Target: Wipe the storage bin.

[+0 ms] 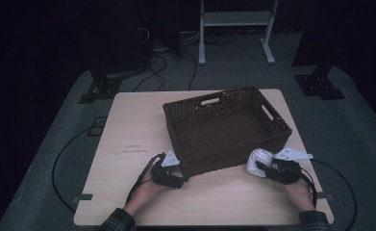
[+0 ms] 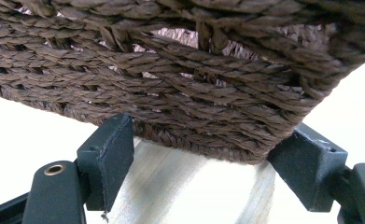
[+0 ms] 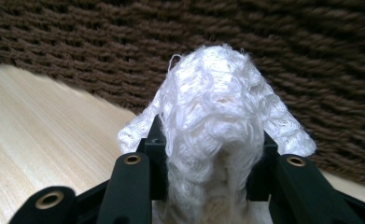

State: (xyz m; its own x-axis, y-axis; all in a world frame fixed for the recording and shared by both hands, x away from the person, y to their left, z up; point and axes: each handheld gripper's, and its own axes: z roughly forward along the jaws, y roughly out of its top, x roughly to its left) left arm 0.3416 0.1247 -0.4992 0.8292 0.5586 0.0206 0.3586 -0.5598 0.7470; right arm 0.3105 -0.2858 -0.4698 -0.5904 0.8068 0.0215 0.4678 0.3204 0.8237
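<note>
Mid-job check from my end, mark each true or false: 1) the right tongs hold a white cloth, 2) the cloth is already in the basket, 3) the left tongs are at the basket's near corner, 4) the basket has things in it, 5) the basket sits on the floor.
1) True: the right tongs are shut on the white cloth.
2) False: the cloth is outside the basket, against its near wall at the right corner.
3) True: the left tongs have their jaws to either side of the basket's near left corner, apparently touching it.
4) False: the high view shows its woven bottom bare.
5) False: it stands on the wooden table.
</note>
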